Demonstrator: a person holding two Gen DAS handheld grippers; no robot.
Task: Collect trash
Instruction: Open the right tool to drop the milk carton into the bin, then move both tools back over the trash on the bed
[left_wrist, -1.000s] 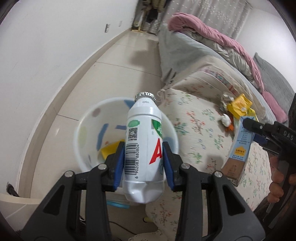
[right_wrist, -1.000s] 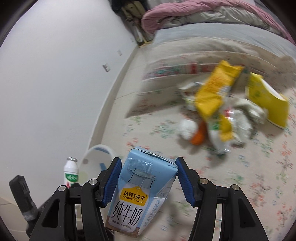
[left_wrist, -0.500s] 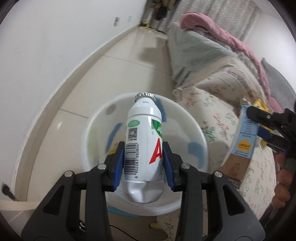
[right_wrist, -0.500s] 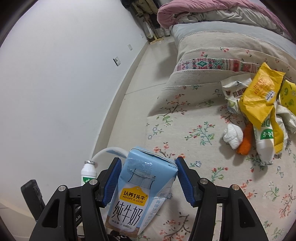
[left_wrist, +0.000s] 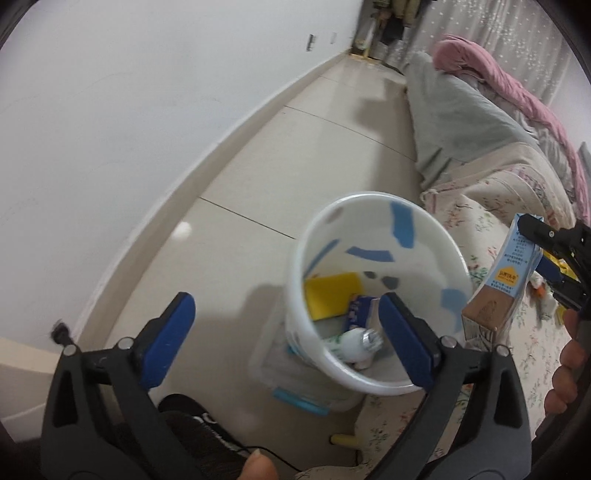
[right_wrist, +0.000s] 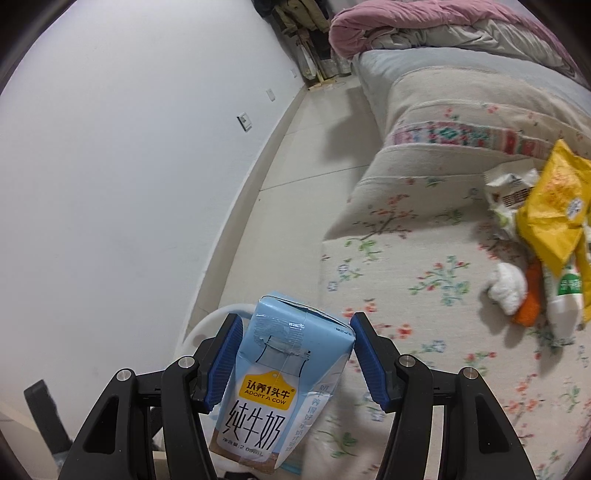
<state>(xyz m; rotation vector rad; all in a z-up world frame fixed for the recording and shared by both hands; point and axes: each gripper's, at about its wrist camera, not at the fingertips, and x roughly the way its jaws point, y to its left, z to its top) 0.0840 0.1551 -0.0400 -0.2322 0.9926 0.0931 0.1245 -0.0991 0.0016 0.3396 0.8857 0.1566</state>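
My left gripper (left_wrist: 284, 328) is open and empty above the near rim of a white trash bin (left_wrist: 443, 240) with blue patches. Inside the bin lie a white bottle (left_wrist: 354, 341), a yellow packet (left_wrist: 330, 297) and a blue wrapper. My right gripper (right_wrist: 295, 354) is shut on a light blue milk carton (right_wrist: 280, 387). The carton also shows in the left wrist view (left_wrist: 506, 280), just right of the bin. The bin's rim (right_wrist: 218, 314) peeks out behind the carton.
A floral-covered bed (right_wrist: 406, 258) carries more trash: yellow bags (right_wrist: 554, 206), a white wad (right_wrist: 508, 284), an orange piece and a white bottle (right_wrist: 563, 299). A white wall (left_wrist: 110, 129) runs along the left of the tiled floor. A pink blanket (right_wrist: 388, 26) lies far back.
My left gripper has opened and the white bottle has dropped into the bin. The right gripper with the carton has come closer to the bin.
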